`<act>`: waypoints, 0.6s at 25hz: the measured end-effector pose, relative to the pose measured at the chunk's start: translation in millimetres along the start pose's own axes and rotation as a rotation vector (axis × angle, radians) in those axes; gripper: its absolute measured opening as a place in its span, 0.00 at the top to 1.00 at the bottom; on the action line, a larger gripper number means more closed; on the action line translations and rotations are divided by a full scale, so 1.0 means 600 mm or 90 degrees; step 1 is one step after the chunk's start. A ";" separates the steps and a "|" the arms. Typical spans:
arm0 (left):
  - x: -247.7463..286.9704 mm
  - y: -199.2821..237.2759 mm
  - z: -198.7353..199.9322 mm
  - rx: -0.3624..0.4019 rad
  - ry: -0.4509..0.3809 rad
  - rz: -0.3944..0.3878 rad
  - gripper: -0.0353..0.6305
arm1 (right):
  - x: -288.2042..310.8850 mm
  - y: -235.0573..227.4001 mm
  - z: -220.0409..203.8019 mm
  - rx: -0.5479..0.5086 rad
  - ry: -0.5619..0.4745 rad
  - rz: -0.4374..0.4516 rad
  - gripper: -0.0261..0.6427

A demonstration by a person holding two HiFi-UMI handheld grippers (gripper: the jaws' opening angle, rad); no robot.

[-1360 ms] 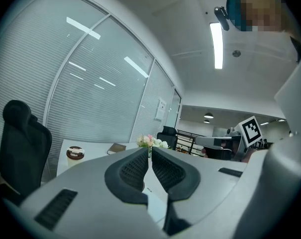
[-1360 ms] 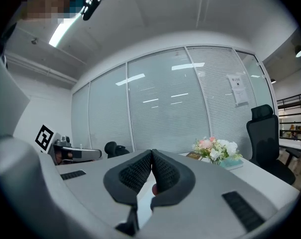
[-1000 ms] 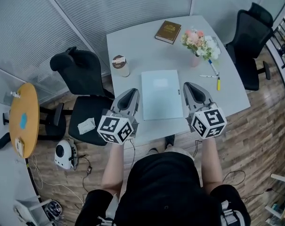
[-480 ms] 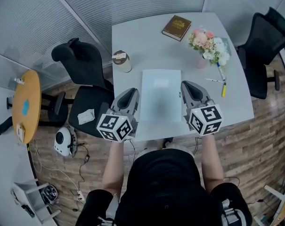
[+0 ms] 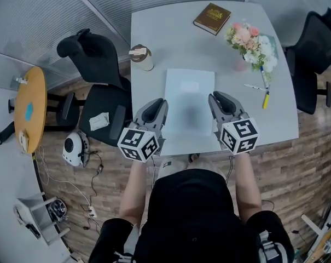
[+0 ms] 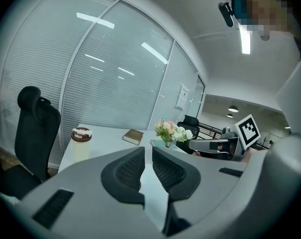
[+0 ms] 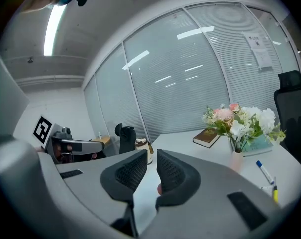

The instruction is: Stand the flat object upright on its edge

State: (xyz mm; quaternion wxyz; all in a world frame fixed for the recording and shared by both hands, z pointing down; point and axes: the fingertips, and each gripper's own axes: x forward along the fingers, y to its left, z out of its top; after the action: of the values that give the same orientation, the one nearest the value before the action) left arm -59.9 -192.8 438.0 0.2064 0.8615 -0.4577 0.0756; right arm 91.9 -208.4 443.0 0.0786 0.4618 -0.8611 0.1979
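- Left claw: its jaws are drawn almost together, with only a slit left between the pads and nothing held.
- Right claw: its jaws have just been opening and are set narrowly apart; nothing is caught between them.
- Between the two claws, the folder is laid flat on the table, with one long edge just inside each claw's tip. Whether either tip touches it cannot be told.
- The step in hand is judged to be the approach to those side edges, so the task is barely begun.
- For a sound lift, both claws would best be opened further and brought low to the tabletop. One edge could then be pried up while the opposite edge is blocked against sliding.
- The folder should be tipped slowly and steadied from both sides, since so thin a thing is likely to flop over once released.
- Beyond the left claw a cup is set, and beyond the right claw are flowers and pens. All are well apart, yet wide swings toward them are to be avoided.
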 end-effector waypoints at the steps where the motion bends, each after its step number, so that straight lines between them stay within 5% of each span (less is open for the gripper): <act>1: 0.002 0.004 -0.003 -0.002 0.003 0.001 0.88 | 0.005 0.000 -0.005 0.003 0.005 0.002 0.85; 15: 0.056 0.083 -0.063 -0.046 0.076 -0.006 0.83 | 0.073 -0.023 -0.080 0.049 0.089 -0.030 0.83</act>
State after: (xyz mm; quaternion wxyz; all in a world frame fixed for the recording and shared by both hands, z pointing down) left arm -79.4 -227.0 497.3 0.2650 0.8495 -0.4429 0.1094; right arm 76.4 -229.2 504.4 0.1251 0.4696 -0.8343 0.2605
